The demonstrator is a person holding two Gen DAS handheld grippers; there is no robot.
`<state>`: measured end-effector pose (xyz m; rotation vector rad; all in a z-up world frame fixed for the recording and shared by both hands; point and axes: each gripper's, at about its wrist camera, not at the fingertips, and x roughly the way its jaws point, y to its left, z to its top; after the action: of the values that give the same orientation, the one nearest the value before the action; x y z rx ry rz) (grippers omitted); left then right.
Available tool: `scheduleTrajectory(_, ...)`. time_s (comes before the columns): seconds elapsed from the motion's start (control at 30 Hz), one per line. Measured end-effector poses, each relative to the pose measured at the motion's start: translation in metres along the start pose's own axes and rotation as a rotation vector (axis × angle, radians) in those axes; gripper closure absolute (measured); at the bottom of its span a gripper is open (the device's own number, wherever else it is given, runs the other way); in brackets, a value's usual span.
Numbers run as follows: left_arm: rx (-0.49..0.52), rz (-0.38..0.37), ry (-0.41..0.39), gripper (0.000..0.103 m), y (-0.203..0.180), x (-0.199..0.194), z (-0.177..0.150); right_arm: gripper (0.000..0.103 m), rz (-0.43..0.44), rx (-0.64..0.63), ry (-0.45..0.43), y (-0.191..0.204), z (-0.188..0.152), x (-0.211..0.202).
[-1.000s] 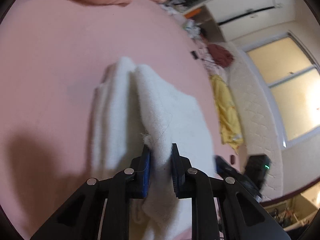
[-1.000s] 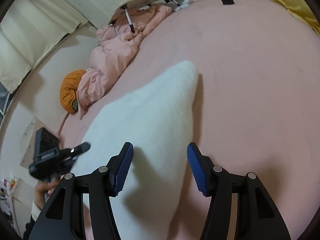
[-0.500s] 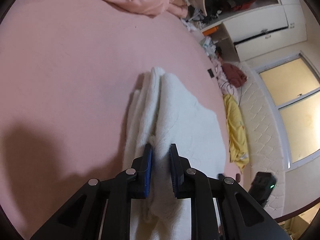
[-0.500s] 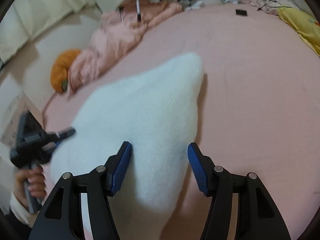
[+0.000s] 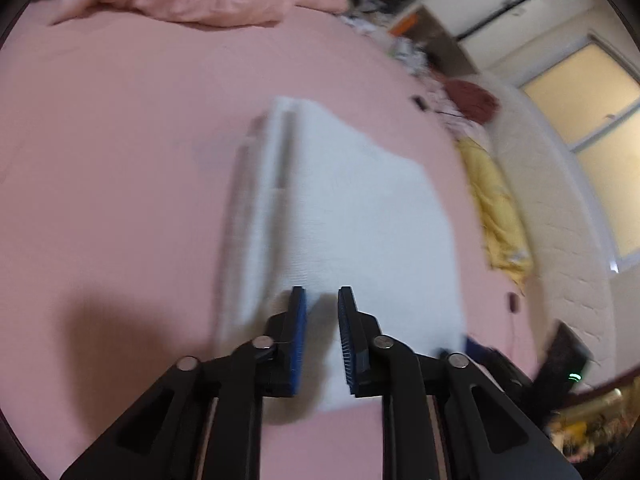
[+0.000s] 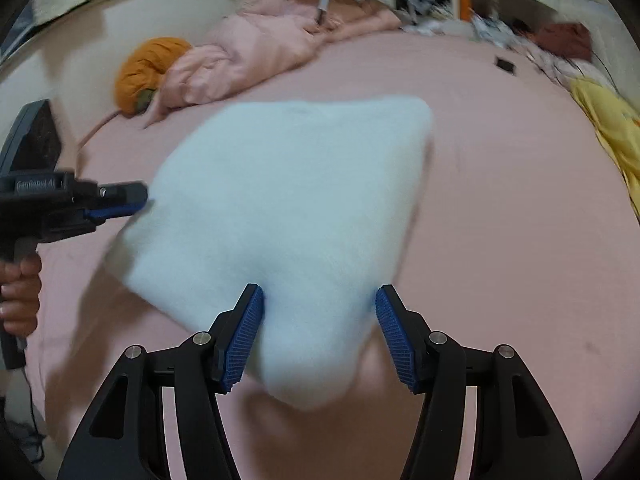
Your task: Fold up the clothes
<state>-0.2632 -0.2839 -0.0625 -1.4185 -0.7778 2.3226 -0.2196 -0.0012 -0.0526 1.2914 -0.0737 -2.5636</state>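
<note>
Right wrist view: right gripper [image 6: 320, 336] spread around one white garment [image 6: 288, 208]; left gripper [image 5: 322, 332] nearly pressed together, pinching nothing

Pink bed [image 5: 120, 152] carrying laundry and a few small things.

A folded white towel [image 5: 352, 216] lies flat in the middle of its pink sheet. A crumpled pink duvet [image 6: 256, 56] is heaped along the far edge, with an orange bundle [image 6: 148, 64] just beside it at the corner. A yellow garment [image 5: 496, 208] stretches along the window-side edge, and a dark red cloth [image 5: 474, 100] sits beyond it among loose clutter. A small black object [image 6: 506, 65] rests on the sheet, well apart from the towel.
</note>
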Motion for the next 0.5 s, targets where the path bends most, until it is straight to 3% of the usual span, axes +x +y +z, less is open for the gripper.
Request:
scheduleTrajectory(0.03, -0.020, 0.029, -0.013, 0.089, 0.006, -0.005, 0.001, 0.044, -0.003, 0.005, -0.021, 0.000, -0.001, -0.005)
scheduleTrajectory(0.1, 0.000, 0.170, -0.078, 0.089, 0.011, -0.024, 0.000, 0.043, -0.013, -0.018, -0.048, 0.002, -0.008, -0.011)
scheduleTrajectory(0.17, 0.030, 0.202, -0.113, 0.089, 0.002, -0.038, -0.005, 0.043, -0.037, 0.009, 0.019, 0.000, -0.012, -0.005)
scheduleTrajectory(0.23, 0.120, 0.204, -0.141, 0.079, -0.022, -0.047, -0.018, 0.043, -0.014, 0.072, -0.031, -0.002, -0.011, -0.021)
scheduleTrajectory(0.3, 0.234, 0.207, -0.161, 0.030, -0.050, -0.042, -0.037, 0.043, 0.034, 0.033, -0.076, 0.008, -0.012, -0.031)
scheduleTrajectory(0.33, 0.259, 0.189, -0.153, 0.023, -0.058, -0.037, -0.041, 0.043, 0.036, 0.009, -0.056, 0.011, -0.014, -0.027)
scheduleTrajectory(0.37, 0.279, 0.167, -0.116, 0.023, -0.063, -0.024, -0.048, 0.043, 0.021, -0.008, -0.022, 0.014, -0.017, -0.021)
scheduleTrajectory(0.43, 0.262, 0.233, -0.045, 0.024, -0.058, 0.001, -0.051, 0.043, -0.041, 0.032, 0.078, 0.005, -0.025, -0.002)
scheduleTrajectory(0.5, 0.204, 0.322, -0.042, 0.029, -0.033, 0.000, -0.055, 0.042, -0.046, 0.098, 0.108, -0.011, -0.028, -0.001)
